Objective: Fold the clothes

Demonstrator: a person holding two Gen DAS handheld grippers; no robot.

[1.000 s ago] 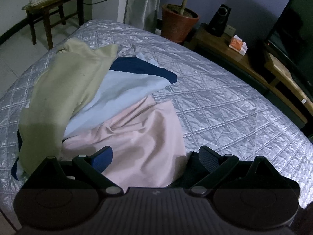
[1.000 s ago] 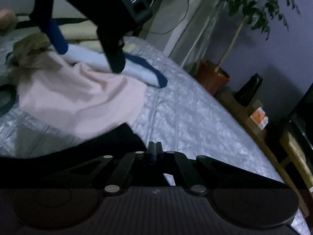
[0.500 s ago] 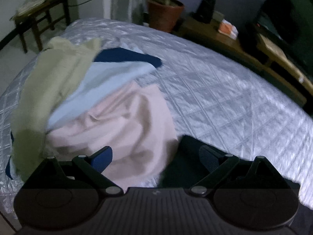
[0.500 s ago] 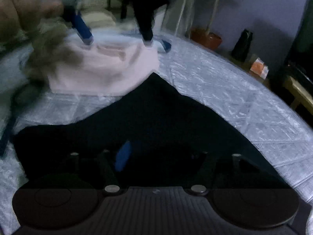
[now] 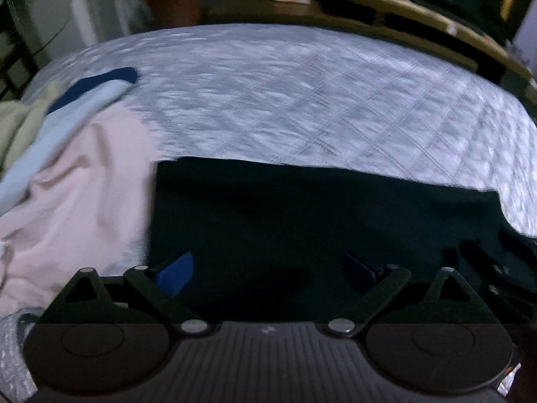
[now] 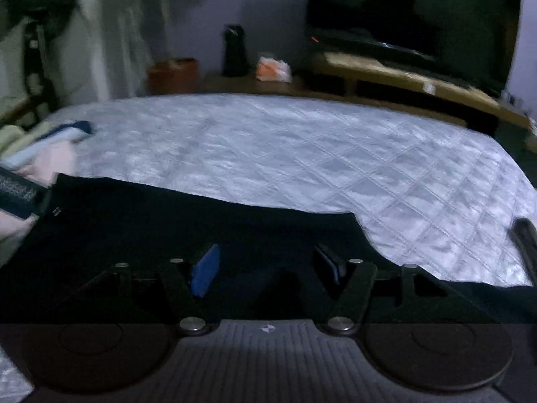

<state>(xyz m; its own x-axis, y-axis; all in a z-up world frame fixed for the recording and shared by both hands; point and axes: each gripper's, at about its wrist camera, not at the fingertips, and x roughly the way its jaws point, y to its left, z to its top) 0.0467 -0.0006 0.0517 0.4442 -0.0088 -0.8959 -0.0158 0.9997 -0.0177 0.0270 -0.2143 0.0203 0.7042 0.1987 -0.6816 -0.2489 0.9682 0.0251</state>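
Motion blur smears the quilted bedspread [image 5: 302, 94] in both views, the pile of clothes [image 5: 67, 168] beside the black garment [image 5: 302, 208] runs off the left edge, and that garment's near part is hidden behind each gripper's body.

The bed [image 5: 302, 94] wears a quilted cover with a silvery satin sheen, stitched in diamonds that catch the light. On it near the front edge lies a black garment [image 5: 302, 215], matt cloth that swallows light and shows almost no texture. At the bed's left edge, a pale pink garment [image 5: 77, 201] looks soft, matt and creased, beside smooth light blue cloth [image 5: 67, 117] with a navy band. Each gripper body is matt black plastic with a ribbed grey housing and dull metal rivets. Beyond the bed stand a terracotta pot [image 5: 174, 3] and a glossy screen [image 6: 412, 16] on a wooden unit [image 6: 419, 80].
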